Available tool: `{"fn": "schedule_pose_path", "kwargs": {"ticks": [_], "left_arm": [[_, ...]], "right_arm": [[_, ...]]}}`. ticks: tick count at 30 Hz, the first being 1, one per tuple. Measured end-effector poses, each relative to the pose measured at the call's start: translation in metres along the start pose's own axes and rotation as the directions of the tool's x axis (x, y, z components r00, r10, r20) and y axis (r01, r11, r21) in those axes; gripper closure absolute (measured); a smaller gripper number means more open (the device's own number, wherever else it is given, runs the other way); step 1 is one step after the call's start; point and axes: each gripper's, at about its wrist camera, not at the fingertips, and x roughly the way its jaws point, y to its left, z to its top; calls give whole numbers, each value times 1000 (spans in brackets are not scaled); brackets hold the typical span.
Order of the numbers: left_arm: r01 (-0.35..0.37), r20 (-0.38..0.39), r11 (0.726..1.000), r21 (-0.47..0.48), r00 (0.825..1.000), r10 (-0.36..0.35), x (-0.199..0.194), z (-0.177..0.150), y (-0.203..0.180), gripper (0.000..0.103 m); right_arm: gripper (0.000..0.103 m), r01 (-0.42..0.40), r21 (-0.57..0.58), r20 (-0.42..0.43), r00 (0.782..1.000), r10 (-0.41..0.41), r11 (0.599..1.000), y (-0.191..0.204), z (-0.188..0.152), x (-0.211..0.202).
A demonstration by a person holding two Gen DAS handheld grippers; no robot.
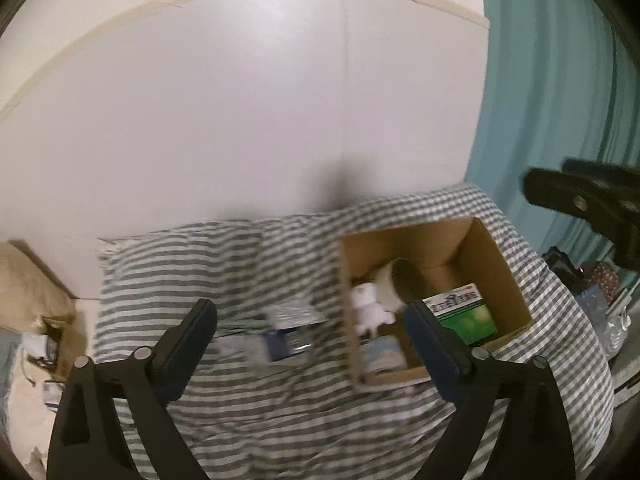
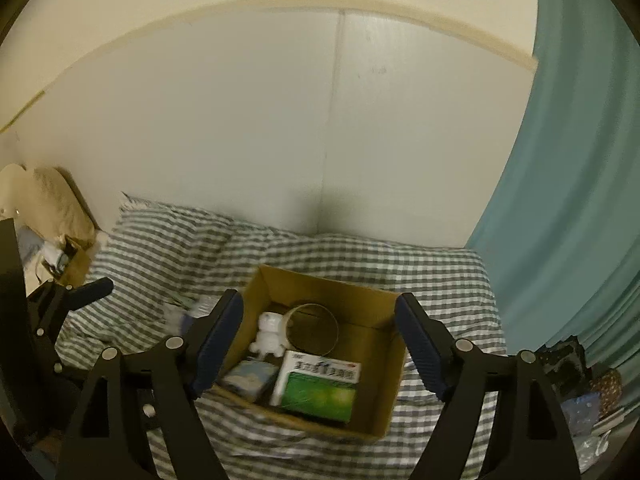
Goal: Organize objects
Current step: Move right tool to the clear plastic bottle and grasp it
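Note:
An open cardboard box [image 2: 382,384] stands on a grey checked bedsheet [image 2: 440,280]. In it lie a green and white carton [image 2: 320,386], a white toy figure [image 2: 269,334], a tape roll [image 2: 312,328] and a pale blue packet [image 2: 250,378]. My right gripper [image 2: 320,344] is open and empty above the box. My left gripper [image 1: 310,340] is open and empty left of the box [image 1: 508,280], above blurred blue and white packets [image 1: 288,332] on the sheet [image 1: 180,264]. The box's carton [image 1: 464,316] and toy [image 1: 370,308] show there too.
A white wall [image 2: 240,140] runs behind the bed. A teal curtain [image 2: 560,200] hangs at the right. Cluttered items [image 2: 580,392] lie at the right edge. A tan headboard and a small box of things [image 2: 68,256] sit at the left. The other gripper's arm [image 1: 592,204] shows at the right.

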Motion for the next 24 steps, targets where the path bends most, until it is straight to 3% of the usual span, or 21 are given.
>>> {"fn": "schedule_pose_path", "kwargs": {"ticks": [7,11,18,24], "left_arm": [[-110,39,994,-13,993,110,-35,-21,66,0],[-163,23,985,-49,986,164,-37,-50,106,0],[-231,-34,964,-132,973,228,-10,-99,165,0],[-247,-84,953,-174,968,235,26,-122,191,0]], "right_arm": [[17,-44,32,57,997,42,999,58,-31,-38],[13,-73,43,75,995,70,996,97,-55,-35],[11,-97,-1,18,995,97,995,171,-86,18],[7,-73,-8,-69,995,73,997,205,-105,83]]}}
